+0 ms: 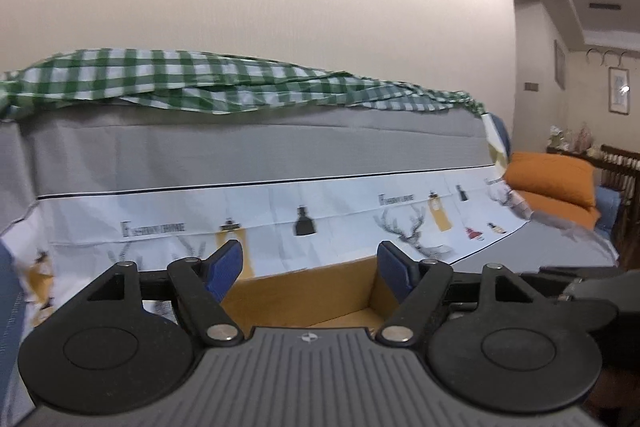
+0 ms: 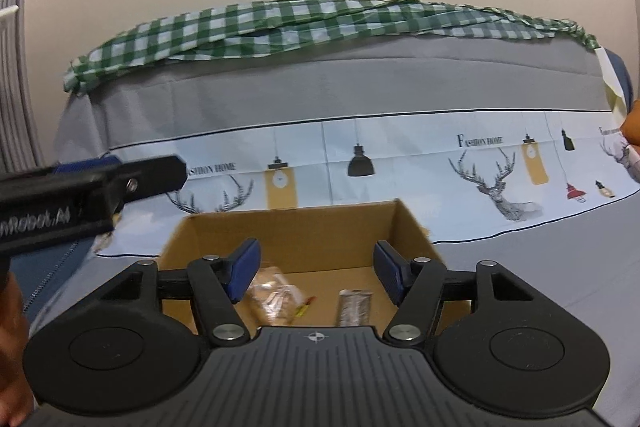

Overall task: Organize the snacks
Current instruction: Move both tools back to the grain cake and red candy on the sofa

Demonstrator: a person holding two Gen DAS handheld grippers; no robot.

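Left wrist view: left gripper (image 1: 310, 267) jaws wide apart, nothing between them; open brown cardboard box (image 1: 320, 287) just ahead and below.

Right wrist view: right gripper (image 2: 316, 275) jaws parted, holding nothing; clear-wrapped snack packet (image 2: 276, 297) and silver foil packet (image 2: 354, 307) lie in the box just beneath the blue pads (image 2: 244, 275). Left gripper's finger pokes in upper left.

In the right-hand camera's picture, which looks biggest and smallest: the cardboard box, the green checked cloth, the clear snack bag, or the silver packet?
1. Green checked cloth, widest across the picture.
2. Cardboard box, partly hidden.
3. Clear snack bag.
4. Silver packet, partly hidden, so these last two are close.
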